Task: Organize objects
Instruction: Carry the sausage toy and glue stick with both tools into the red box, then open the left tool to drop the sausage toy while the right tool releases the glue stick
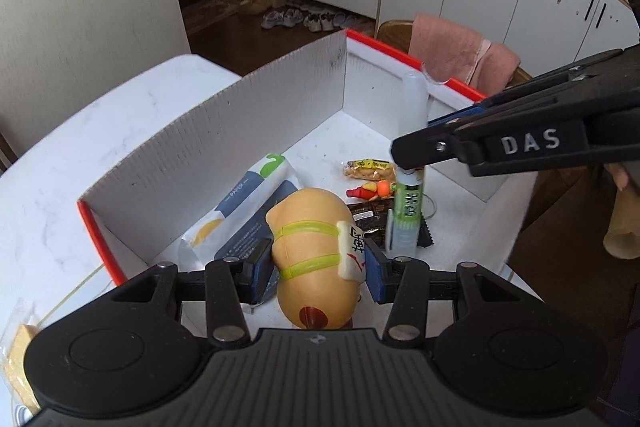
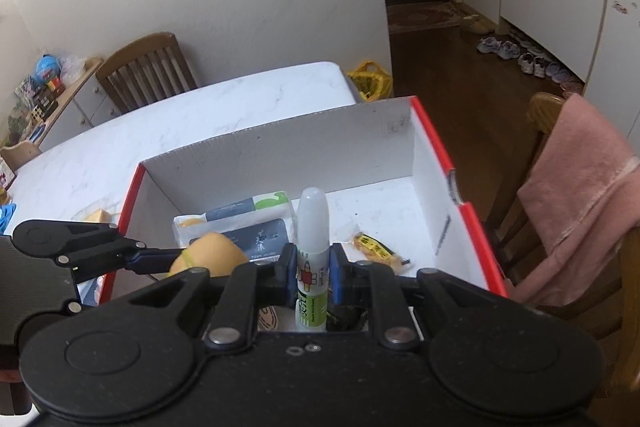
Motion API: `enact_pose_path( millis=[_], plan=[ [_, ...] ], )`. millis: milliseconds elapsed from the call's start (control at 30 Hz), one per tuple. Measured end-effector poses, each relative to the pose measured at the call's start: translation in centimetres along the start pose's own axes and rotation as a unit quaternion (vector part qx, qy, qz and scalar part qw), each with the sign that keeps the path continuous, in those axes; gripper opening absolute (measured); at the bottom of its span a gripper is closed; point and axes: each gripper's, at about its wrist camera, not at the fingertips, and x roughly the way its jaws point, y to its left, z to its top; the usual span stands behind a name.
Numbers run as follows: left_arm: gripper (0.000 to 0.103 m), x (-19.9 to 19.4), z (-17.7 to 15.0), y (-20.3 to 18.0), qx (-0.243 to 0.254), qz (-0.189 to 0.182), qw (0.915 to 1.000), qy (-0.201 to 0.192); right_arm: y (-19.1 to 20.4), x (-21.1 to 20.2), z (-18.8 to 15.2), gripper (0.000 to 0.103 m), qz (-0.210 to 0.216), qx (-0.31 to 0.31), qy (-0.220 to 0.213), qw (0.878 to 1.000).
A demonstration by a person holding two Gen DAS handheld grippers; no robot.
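Observation:
A white cardboard box with red edges (image 1: 256, 99) (image 2: 280, 147) stands on the marble table. My left gripper (image 1: 316, 267) is shut on a tan squishy toy with yellow-green bands (image 1: 312, 251), held inside the box; the toy also shows in the right wrist view (image 2: 212, 253). My right gripper (image 2: 313, 277) is shut on a glue stick with a white cap (image 2: 312, 255), held upright inside the box; the glue stick shows in the left wrist view (image 1: 408, 203) under the right gripper (image 1: 408, 155).
In the box lie a tissue pack (image 1: 244, 203), a dark packet (image 2: 260, 239), a yellow snack packet (image 1: 370, 169) (image 2: 374, 247), a small orange toy (image 1: 372, 191) and a black wrapper (image 1: 368, 223). A chair with a pink towel (image 2: 580, 195) stands right. A yellowish item (image 1: 20, 347) lies on the table.

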Motion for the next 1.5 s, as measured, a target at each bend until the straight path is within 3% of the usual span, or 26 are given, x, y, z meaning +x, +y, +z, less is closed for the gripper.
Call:
enact_pose_path(
  millis=[533, 967, 1100, 1500],
  plan=[
    [0.046, 3.7, 0.4, 0.7, -0.007, -0.004, 0.9979, 0.064, -0.9, 5.9, 1.7, 0.016, -0.001, 0.003, 0.055, 0.999],
    [0.049, 4.7, 1.2, 1.4, -0.022, -0.012, 0.9952, 0.094, -1.2, 6.6, 2.0, 0.021, -0.007, 0.006, 0.088, 0.996],
    [0.064, 4.6, 1.2, 1.3, -0.019, -0.013, 0.9961, 0.085, -1.2, 6.2, 2.0, 0.024, -0.006, 0.002, 0.085, 0.996],
    [0.064, 1.5, 0.7, 1.1, -0.019, -0.004, 0.9989, 0.042, -1.6, 3.5, 1.3, 0.031, 0.002, -0.008, 0.065, 0.998]
  ],
)
